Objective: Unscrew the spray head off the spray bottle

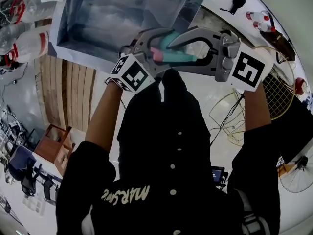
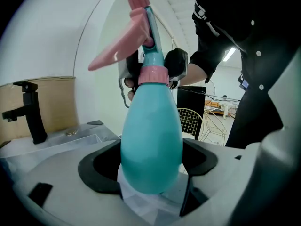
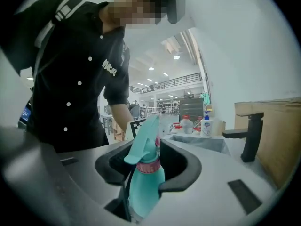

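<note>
White counter (image 2: 56,145) is seen at the back, with a sink (image 1: 68,28) set into it. The sink is lined with a clear plastic sheet (image 1: 122,9). A black tap (image 2: 30,112) is stood beside the sink, and a brown board (image 2: 51,100) is put up behind the tap. A soap pump bottle (image 3: 205,125) and some other bottles are stood near the sink. A gold wire frame (image 2: 193,121) is seen farther off.

Both grippers are held up in front of a person in a black jacket (image 1: 166,146). In the head view they are seen over the near edge of the sink. The spray bottle (image 2: 151,140) is held in the air between them and is not set on the counter. It is blue-green, with a pink collar (image 2: 153,74) at the neck and a pink trigger (image 2: 117,53) on the spray head (image 2: 149,32).

The left gripper (image 2: 150,166) is closed on the fat lower part of the bottle. Its black pads are pressed on both sides of the body, and the jaws are spread wide by the round shape.

The right gripper (image 3: 148,168) is closed about halfway. It is wrapped round the neck, and the pink collar at the bottom of the spray head is gripped between its black pads. The spray head is on the bottle, and the collar is seen against the top of the body. In the left gripper view, the right gripper is seen behind the collar, and the trigger is pointed to the left.
</note>
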Action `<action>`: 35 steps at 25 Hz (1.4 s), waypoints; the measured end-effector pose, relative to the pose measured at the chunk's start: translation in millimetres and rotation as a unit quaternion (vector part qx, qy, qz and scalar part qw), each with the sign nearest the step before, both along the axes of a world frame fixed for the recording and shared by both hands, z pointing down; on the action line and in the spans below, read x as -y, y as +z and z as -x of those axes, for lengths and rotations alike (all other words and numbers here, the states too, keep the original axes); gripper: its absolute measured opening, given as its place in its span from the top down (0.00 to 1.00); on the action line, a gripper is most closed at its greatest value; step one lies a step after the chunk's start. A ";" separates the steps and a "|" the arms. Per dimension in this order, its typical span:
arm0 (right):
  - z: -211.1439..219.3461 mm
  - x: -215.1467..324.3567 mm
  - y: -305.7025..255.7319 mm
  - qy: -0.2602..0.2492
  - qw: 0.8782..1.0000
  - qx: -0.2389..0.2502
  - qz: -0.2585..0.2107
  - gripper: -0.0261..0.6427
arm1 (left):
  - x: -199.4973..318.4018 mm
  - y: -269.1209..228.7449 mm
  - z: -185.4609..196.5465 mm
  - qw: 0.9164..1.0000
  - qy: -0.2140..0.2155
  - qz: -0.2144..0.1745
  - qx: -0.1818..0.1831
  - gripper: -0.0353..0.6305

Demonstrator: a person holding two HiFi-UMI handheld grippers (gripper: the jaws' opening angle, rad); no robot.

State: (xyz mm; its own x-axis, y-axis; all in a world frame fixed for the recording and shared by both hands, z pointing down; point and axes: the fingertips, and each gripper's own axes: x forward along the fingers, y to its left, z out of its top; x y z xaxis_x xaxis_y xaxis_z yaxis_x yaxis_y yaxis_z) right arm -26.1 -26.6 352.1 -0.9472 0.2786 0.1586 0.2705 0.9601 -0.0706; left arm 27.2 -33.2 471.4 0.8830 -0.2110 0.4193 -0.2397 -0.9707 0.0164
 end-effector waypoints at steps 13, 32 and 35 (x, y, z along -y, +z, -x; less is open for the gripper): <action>-57.9 0.5 -12.6 0.458 0.887 -0.028 0.057 0.57 | -1.7 -0.1 -2.0 1.000 -0.004 0.002 0.004 0.34; -4.5 -9.2 14.9 0.504 0.851 -0.139 0.046 0.48 | 0.9 -0.5 0.2 0.999 -0.021 0.016 0.019 0.34; -0.4 -3.2 15.1 0.506 0.851 -0.134 0.042 0.45 | -0.9 4.9 1.5 0.999 -0.019 0.017 0.030 0.34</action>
